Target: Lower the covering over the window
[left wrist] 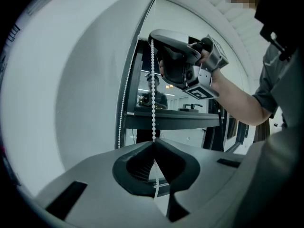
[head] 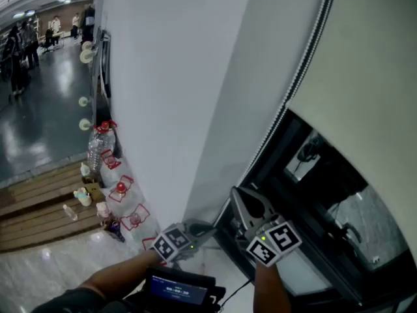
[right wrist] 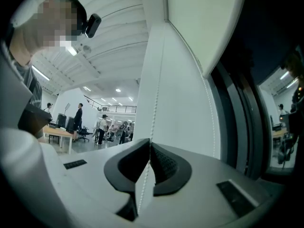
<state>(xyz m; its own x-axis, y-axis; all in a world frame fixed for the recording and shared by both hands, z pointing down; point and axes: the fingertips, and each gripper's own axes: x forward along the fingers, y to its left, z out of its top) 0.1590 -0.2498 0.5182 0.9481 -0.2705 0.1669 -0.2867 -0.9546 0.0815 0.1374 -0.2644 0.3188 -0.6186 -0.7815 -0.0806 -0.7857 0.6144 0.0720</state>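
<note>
Head view looks steeply down on left gripper [head: 210,228] and right gripper [head: 236,192]; each gripper view peers upward, close along its jaws, sharing the bead chain [left wrist: 153,103] above.

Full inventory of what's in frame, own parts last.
roller blind: one, off-white, partly down, upper right
bead chain: one loop, white, beside the blind
window frame: one, dark, under the blind
wall: one, white, left of the window
bottles: several, clear with red caps, along the wall base
wooden steps: one set, brown, far left
people: several, distant hall
left gripper: grey, jaws shut on bead chain, lower
right gripper: grey, jaws shut on bead chain, higher
</note>
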